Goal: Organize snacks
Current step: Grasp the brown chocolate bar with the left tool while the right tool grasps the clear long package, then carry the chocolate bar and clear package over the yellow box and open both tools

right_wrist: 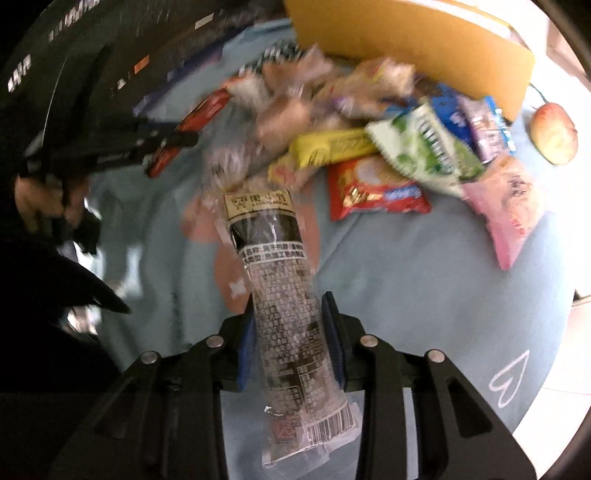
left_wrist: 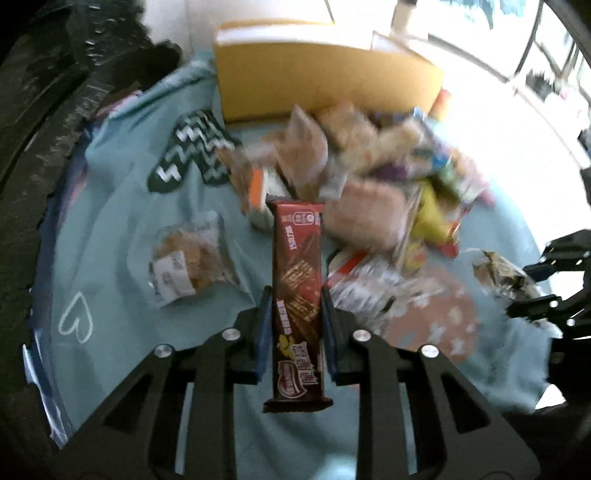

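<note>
My left gripper (left_wrist: pixel 295 299) is shut on a long dark-red biscuit pack (left_wrist: pixel 297 277), held lengthwise above the blue blanket (left_wrist: pixel 122 229). My right gripper (right_wrist: pixel 290 306) is shut on a clear, black-printed snack sleeve (right_wrist: pixel 284 306); the same gripper and sleeve show at the right edge of the left wrist view (left_wrist: pixel 517 291). The left gripper with its red pack shows at the left of the right wrist view (right_wrist: pixel 177 140). A blurred pile of snack packets (left_wrist: pixel 369 166) lies ahead of both, before a yellow cardboard box (left_wrist: pixel 325 77).
A clear bag of brown snacks (left_wrist: pixel 188 258) lies alone at left. In the right wrist view a red packet (right_wrist: pixel 373 188), green packet (right_wrist: pixel 424 147), pink packet (right_wrist: pixel 506 206) and an apple (right_wrist: pixel 554 133) lie near the box (right_wrist: pixel 406 33). Dark furniture stands at the left.
</note>
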